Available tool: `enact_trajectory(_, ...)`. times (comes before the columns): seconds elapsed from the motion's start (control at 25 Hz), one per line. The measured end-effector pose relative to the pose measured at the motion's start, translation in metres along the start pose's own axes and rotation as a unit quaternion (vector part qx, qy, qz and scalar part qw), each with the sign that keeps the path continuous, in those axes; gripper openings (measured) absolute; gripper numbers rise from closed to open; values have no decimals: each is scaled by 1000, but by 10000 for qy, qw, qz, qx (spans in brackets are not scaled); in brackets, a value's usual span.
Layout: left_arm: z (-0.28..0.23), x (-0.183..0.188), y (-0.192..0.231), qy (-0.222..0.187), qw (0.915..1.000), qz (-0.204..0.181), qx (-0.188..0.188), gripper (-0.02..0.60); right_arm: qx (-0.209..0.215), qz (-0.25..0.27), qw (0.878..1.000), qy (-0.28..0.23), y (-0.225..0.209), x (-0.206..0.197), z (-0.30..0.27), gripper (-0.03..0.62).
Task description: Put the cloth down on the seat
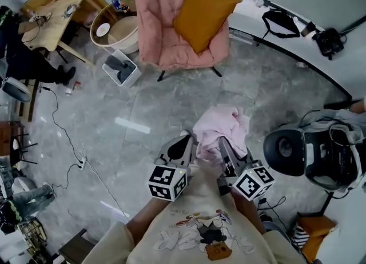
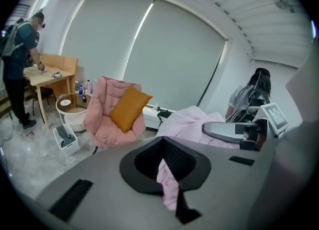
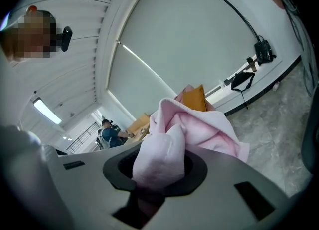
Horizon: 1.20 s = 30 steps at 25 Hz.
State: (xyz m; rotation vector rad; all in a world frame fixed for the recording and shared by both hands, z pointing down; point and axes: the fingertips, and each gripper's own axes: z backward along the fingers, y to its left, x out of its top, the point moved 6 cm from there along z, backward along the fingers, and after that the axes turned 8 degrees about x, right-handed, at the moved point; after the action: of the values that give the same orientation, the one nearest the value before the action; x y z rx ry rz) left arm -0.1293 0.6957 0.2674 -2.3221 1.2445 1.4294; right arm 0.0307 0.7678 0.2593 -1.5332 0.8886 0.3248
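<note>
A crumpled pink cloth (image 1: 222,127) hangs between my two grippers, above the grey floor. My left gripper (image 1: 187,142) is shut on a thin corner of the cloth (image 2: 167,183). My right gripper (image 1: 224,146) is shut on a thick bunch of the cloth (image 3: 160,157), which fills its jaws and hides the pads. The seat, a pink padded armchair (image 1: 163,26), stands well ahead of the grippers with an orange cushion (image 1: 203,8) leaning on it. In the left gripper view the armchair (image 2: 102,117), its cushion (image 2: 128,107) and the right gripper (image 2: 234,132) all show.
A white basket (image 1: 121,67) and a round tub (image 1: 117,26) stand left of the armchair. A wooden table (image 1: 54,8) and a person (image 2: 20,59) are at the far left. Cables (image 1: 63,137) cross the floor. Black equipment (image 1: 286,151) sits at the right, and bags (image 1: 280,23) lie on the window ledge.
</note>
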Motion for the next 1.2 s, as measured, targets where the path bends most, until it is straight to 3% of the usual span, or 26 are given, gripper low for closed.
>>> enact_trajectory(0.4,-54,32,18,-141,9995,275,-17,5,344,-70,9992,192,-19,30,-56,103)
enact_trajectory(0.92,-137,118,122,-557,9971,496,143,5,1027,21,9947,19,-26,84,-191,103)
enact_trajectory(1.2,-180,187,154,-587,9961,641,128,5,1051,-103,9944,98,-26,143,-265,103)
